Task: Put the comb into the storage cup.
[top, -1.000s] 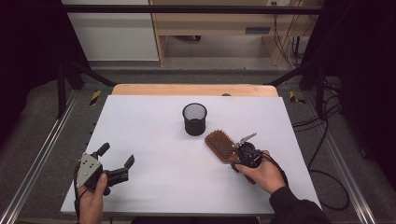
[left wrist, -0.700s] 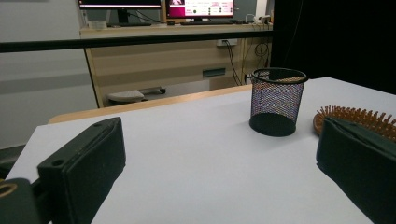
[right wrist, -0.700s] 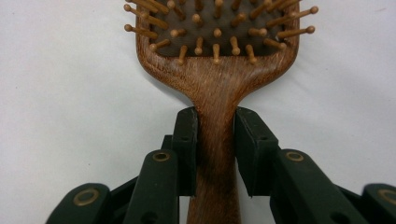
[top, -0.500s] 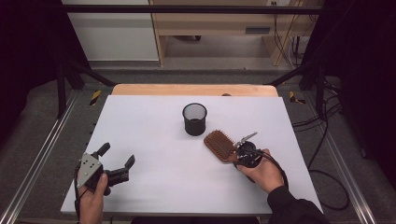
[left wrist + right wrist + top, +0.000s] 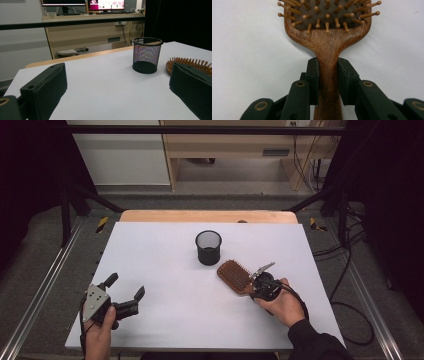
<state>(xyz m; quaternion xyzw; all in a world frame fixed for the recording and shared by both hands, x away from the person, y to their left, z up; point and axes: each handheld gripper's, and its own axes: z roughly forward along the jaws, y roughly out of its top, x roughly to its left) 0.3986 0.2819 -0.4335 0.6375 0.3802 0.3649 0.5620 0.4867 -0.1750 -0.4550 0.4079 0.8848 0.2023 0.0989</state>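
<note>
Both pads of right tool (image 5: 328, 75) clamp hairbrush (image 5: 329, 37) handle; left tool (image 5: 126, 292) wide open, empty.

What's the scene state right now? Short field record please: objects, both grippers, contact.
surface: white table
hairbrush: wooden hairbrush, bristles up, lying on the table right of centre
cup: black mesh cup, upright, apart from the hairbrush, behind it
right gripper: right gripper, fingers pressed on both sides of the hairbrush handle
left gripper: left gripper, open, nothing between its fingers, near the table's front left
contact: right gripper and hairbrush handle
</note>
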